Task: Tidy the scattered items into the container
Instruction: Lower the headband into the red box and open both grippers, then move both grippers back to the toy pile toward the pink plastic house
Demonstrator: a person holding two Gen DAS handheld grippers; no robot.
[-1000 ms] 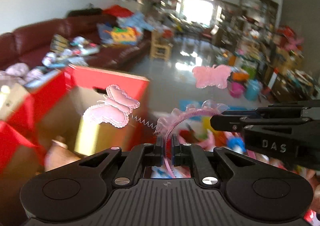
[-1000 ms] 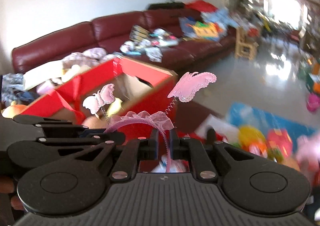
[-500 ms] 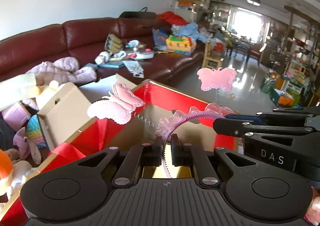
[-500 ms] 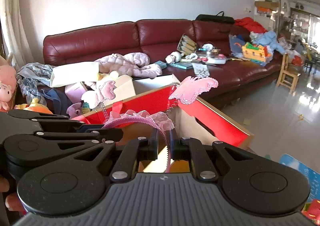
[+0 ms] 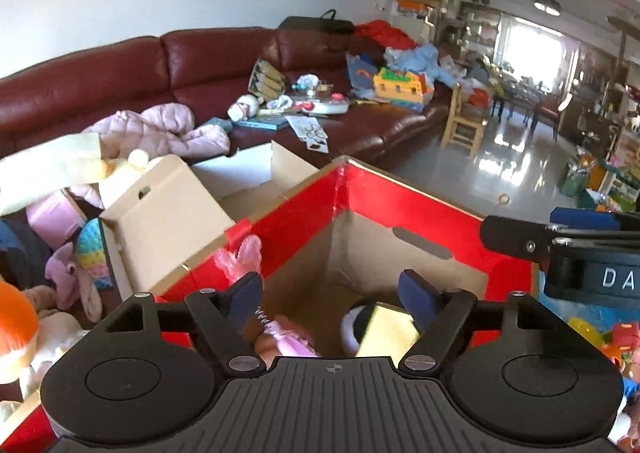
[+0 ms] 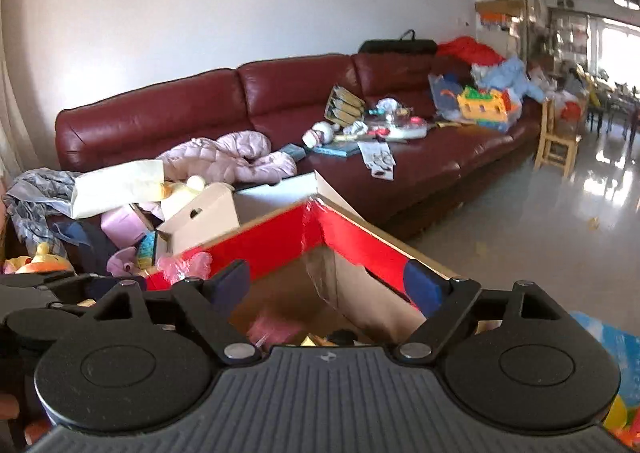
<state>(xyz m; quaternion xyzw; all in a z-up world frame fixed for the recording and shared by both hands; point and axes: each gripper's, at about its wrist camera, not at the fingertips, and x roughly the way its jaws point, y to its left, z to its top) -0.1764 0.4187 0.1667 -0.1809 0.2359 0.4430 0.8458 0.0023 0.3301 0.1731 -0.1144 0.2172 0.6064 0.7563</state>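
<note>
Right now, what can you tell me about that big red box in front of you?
The red box is an open cardboard carton: glossy red on its upper flaps and outside, plain brown inside, with a slot handle cut in one wall. It stands in front of the maroon sofa, beside a white carton. Inside lie a doll in pink, a yellowish card and a pink butterfly piece on a spring, against the wall.

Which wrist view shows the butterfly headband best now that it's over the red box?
Left wrist: the butterfly headband shows a pink wing, its spring and frill, blurred, dropping into the red box. Right wrist gives only pink blurs by the box rim.
</note>
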